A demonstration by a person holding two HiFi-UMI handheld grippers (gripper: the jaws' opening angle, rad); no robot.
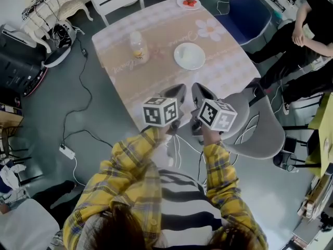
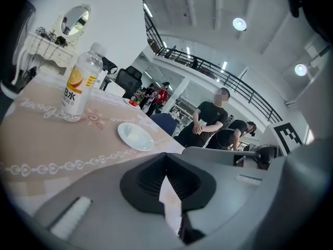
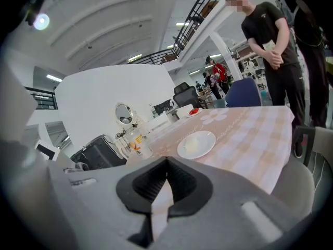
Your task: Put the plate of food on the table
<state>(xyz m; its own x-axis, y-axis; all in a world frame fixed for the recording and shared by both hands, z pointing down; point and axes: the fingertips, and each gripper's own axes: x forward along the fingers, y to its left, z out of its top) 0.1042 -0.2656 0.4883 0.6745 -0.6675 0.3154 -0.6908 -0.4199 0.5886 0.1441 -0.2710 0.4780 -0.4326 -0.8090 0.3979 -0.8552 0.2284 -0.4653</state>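
Left gripper (image 1: pixel 178 91), right gripper (image 1: pixel 202 91): jaws together, empty, side by side at edge of counter (image 1: pixel 156 72); white plate (image 1: pixel 189 55), bottle (image 1: pixel 139 47) beyond.

Your plate of food (image 1: pixel 188 3) is small, round and white, with red pieces heaped at its middle. You'll see it lying flat at the table's (image 1: pixel 223 61) far corner, close to the edge. The table top is pale pink with checks and scrollwork.
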